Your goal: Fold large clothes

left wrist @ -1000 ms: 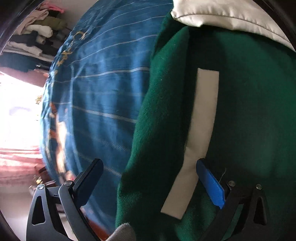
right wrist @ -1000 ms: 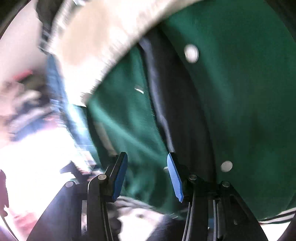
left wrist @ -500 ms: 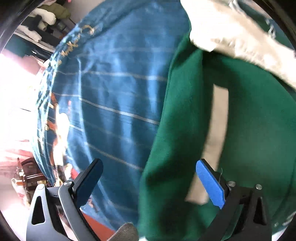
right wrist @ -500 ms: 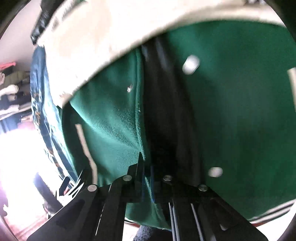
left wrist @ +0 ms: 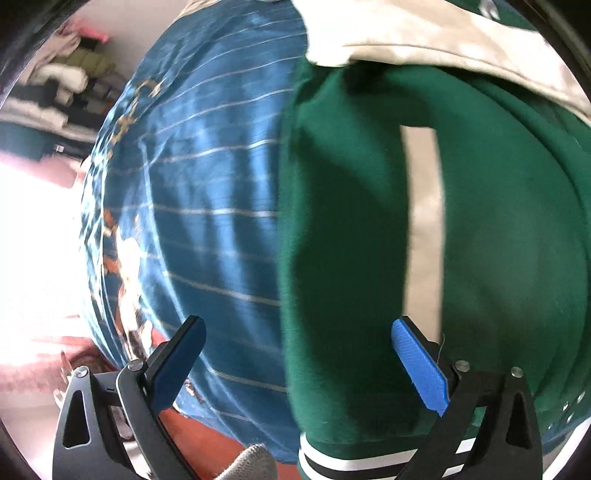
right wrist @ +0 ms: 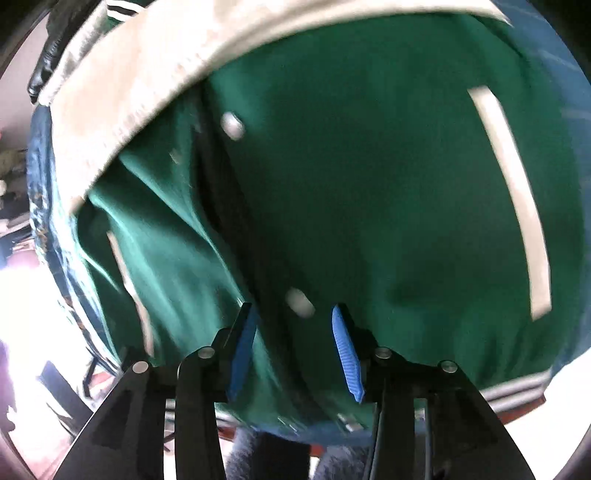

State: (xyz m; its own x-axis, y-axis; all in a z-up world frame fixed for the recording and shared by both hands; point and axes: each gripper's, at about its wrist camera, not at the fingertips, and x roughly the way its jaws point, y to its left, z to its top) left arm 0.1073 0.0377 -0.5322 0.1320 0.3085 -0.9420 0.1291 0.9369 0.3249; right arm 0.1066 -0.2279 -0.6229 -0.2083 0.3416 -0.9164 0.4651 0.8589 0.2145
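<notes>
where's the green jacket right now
The green jacket lies spread on the blue striped bedcover, filling the right of the left wrist view, its cream sleeve folded across the top.

Blue bedspread [left wrist: 207, 192] left of jacket [left wrist: 351, 221] bare — passable.

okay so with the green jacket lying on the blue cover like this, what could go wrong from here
1. The right gripper is opening over the jacket front beside a snap; closing there could pinch the snap instead of cloth.
2. The left gripper is open, straddling the jacket's edge and the blue cover; a grab might catch both.
3. The cream sleeve lies bunched, so folding now could trap wrinkles.
</notes>
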